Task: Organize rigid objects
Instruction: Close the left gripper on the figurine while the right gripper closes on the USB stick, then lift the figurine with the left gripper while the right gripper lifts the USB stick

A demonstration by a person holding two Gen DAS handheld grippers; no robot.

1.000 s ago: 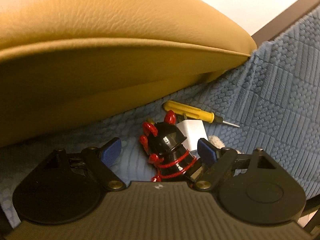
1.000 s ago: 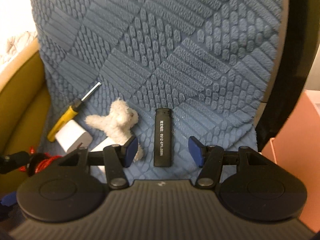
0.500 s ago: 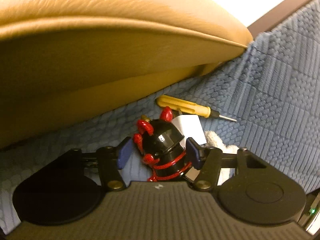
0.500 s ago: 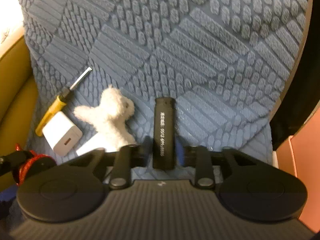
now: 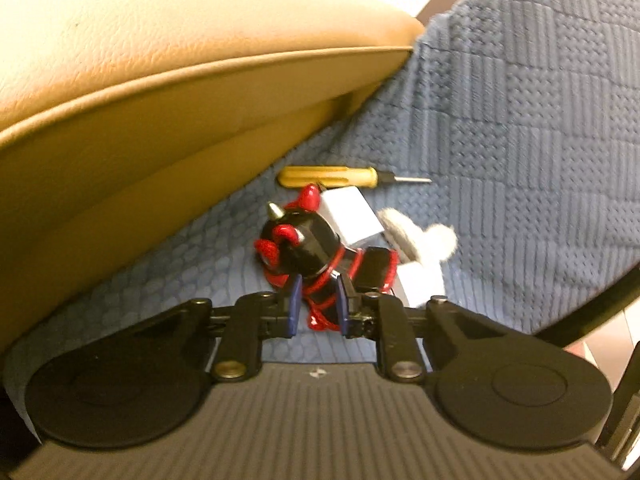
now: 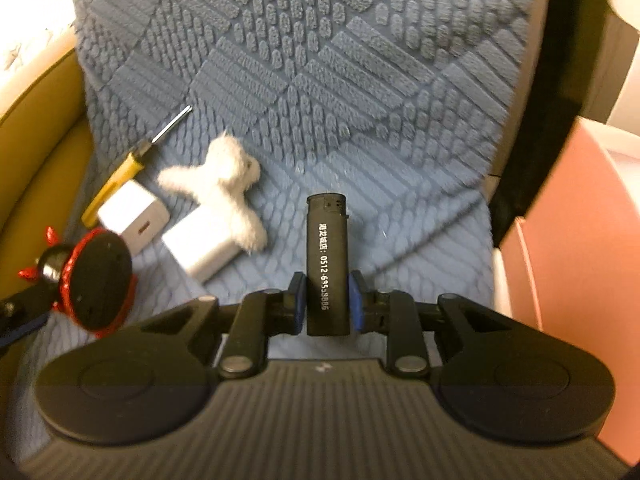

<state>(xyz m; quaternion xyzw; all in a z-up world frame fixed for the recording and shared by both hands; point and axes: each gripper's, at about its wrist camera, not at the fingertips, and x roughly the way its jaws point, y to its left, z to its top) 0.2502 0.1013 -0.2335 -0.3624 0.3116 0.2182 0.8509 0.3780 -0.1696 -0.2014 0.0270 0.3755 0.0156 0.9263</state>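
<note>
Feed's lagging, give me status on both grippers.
Left gripper shut on black-and-red figurine. Right gripper shut on black lighter. Chargers, screwdriver, plush on blue cover.

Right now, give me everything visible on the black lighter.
The lighter is a slim black rectangular stick, smooth and plastic-looking, with white printed characters and digits running down its length. Its top end, with a small recess, points away from the camera. The right hand-held gripper is shut on its lower half, a blue pad on each side. It appears lifted off the blue textured cover, though contact underneath is hidden. Nothing else touches it; the white plush toy lies apart on its left.
</note>
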